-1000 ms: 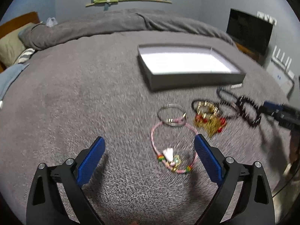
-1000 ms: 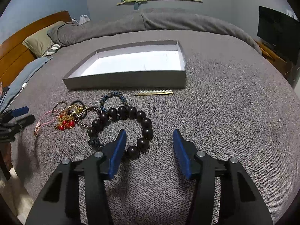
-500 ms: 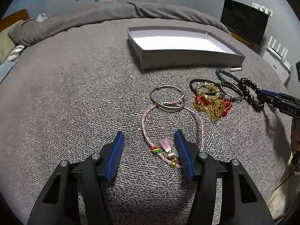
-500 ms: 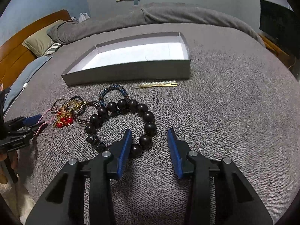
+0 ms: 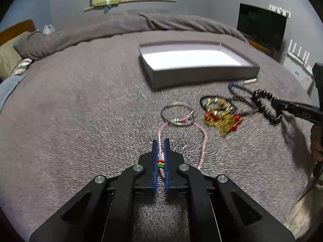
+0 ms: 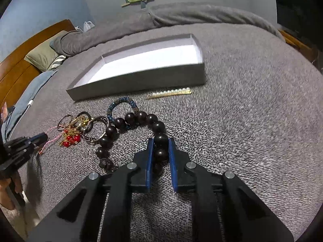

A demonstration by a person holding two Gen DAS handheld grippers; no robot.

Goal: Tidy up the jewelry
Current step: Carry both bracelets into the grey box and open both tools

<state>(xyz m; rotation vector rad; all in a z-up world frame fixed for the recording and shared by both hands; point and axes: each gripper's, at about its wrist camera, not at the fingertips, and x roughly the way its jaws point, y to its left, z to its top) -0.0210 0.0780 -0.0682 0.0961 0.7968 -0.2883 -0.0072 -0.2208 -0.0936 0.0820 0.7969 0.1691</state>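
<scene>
Left tongs (image 5: 161, 144) clamped on pink cord bracelet (image 5: 202, 141), on the grey bed (image 5: 80, 111). Silver bangle (image 5: 177, 116) just beyond bracelet; gold-red chain pile (image 5: 222, 119) right of bangle. Grey box (image 5: 201, 74) farther back. Right tongs (image 5: 277, 105) pinching dark beads (image 5: 262, 97).

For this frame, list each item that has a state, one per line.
left gripper: shut on pink cord bracelet
right gripper: shut on dark bead bracelet
pink cord bracelet: pinched, rest lying on bed
dark bead bracelet: pinched, rest on bed
grey box: open, empty
silver bangle: loose on bed
pearl clip: loose on bed
</scene>
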